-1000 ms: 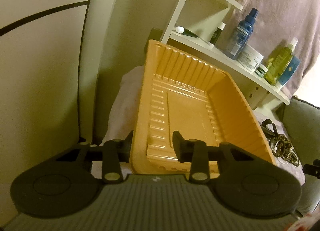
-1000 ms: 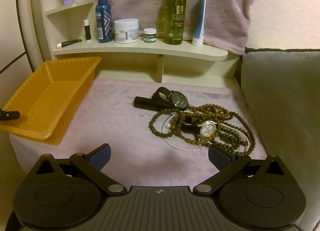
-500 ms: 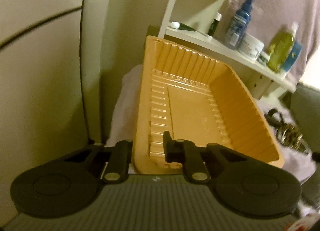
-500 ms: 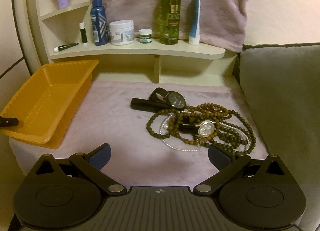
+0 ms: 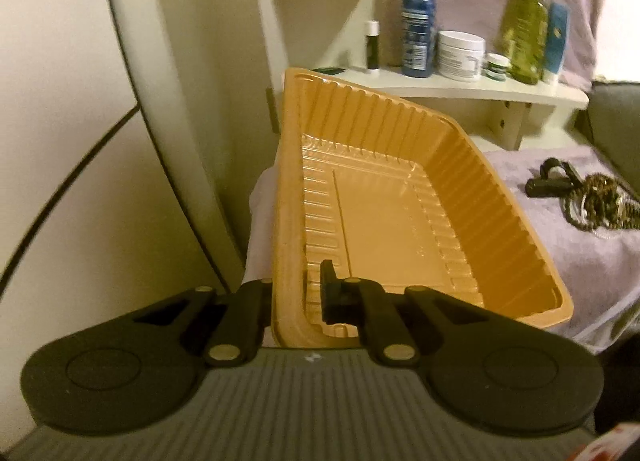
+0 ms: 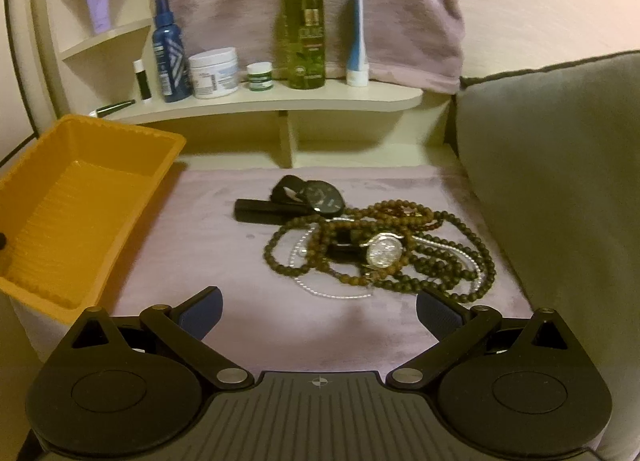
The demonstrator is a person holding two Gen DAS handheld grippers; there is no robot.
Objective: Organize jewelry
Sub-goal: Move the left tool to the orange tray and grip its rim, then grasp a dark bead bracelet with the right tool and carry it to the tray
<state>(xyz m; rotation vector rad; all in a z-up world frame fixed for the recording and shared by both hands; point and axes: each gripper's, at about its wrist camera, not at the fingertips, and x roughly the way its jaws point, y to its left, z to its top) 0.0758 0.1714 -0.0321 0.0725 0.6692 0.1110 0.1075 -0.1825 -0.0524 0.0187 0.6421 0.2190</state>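
Two grippers: left gripper (image 5: pixel 298 293) clamped on orange tray (image 5: pixel 384 205) rim; right gripper (image 6: pixel 318 307) wide open.

Tray at the left, jewelry at the right, shelf behind

The tray (image 6: pixel 86 197) is set at the cloth's (image 6: pixel 192 229) left edge; the tangled watches and beads (image 6: pixel 380 249) are heaped well apart to its right. Bottles and jars (image 6: pixel 212 71) are lined on the shelf (image 6: pixel 264 103) behind; a cushion (image 6: pixel 552 181) is placed at the right.

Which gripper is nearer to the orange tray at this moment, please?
Left. The left gripper is clamped on the orange tray's near wall; the right gripper stands open over the cloth, apart from it.
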